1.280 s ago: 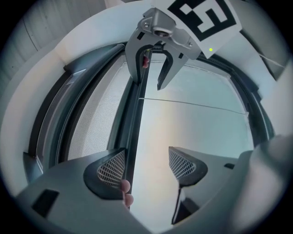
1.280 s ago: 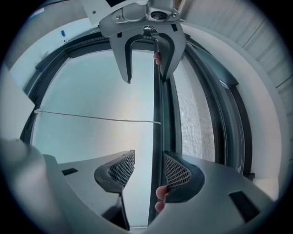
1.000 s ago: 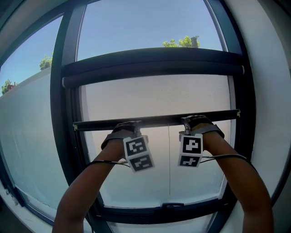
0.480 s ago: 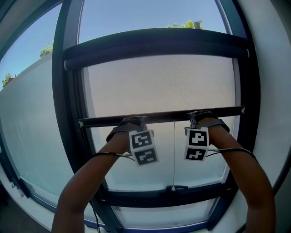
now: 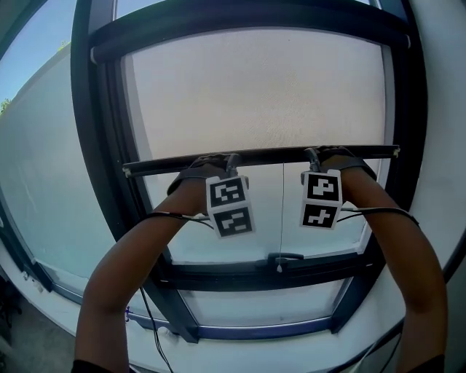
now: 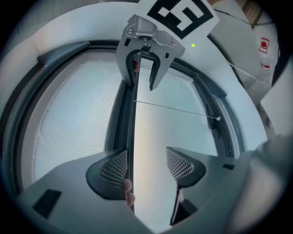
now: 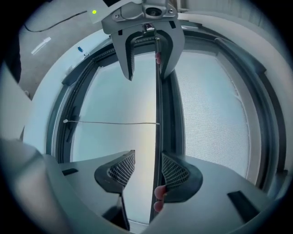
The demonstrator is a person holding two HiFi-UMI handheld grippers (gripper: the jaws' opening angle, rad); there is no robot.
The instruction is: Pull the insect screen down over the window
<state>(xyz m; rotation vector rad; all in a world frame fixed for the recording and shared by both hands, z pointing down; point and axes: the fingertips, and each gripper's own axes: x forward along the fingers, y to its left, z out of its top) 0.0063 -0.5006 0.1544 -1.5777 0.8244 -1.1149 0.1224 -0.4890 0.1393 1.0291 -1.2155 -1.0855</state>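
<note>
The insect screen [image 5: 255, 95] hangs as a pale mesh sheet from a dark housing [image 5: 247, 18] at the window's top. Its dark bottom bar [image 5: 269, 155] crosses the window about halfway down. My left gripper [image 5: 218, 160] and right gripper [image 5: 319, 154] both reach over this bar from the room side. In the left gripper view the bar [image 6: 131, 128] runs between the wide-apart jaws of the left gripper [image 6: 146, 164], against one pad only. In the right gripper view the bar [image 7: 158, 114] stands likewise inside the right gripper [image 7: 142, 170], close to one pad.
A thin pull cord [image 5: 282, 211] drops from the bar to a small bead above the dark lower window rail [image 5: 218, 278]. A handle [image 5: 285, 257] sits on that rail. Dark frame uprights [image 5: 95, 146] flank the screen; white wall curves on the right.
The bottom bar and both grippers have come down the window, and more mesh is unrolled above them. The head view has tilted down, showing the lower rail and sill.
</note>
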